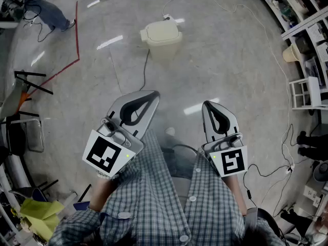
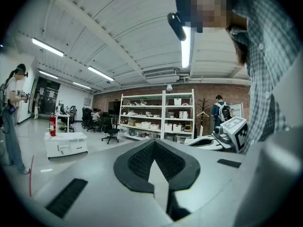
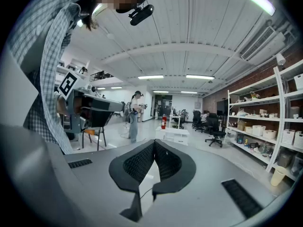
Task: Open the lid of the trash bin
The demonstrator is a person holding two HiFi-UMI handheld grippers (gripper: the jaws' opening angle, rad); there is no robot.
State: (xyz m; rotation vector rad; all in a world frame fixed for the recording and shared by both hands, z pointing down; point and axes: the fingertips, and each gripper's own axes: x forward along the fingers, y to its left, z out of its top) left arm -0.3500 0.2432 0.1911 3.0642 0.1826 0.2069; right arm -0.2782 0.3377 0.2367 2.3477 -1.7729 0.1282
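Observation:
The cream trash bin stands on the grey floor well ahead of me, its lid down. My left gripper and right gripper are held close to my body, side by side, far short of the bin. Both point up and outward, so neither gripper view shows the bin. The left gripper has its jaw tips touching and holds nothing. The right gripper is likewise shut and holds nothing. The right gripper's marker cube shows in the left gripper view.
A black cable runs from the bin toward me, and a white cable loops at the right. Red tape marks the floor at the left. Folding chairs stand left and shelving right. A person stands far left.

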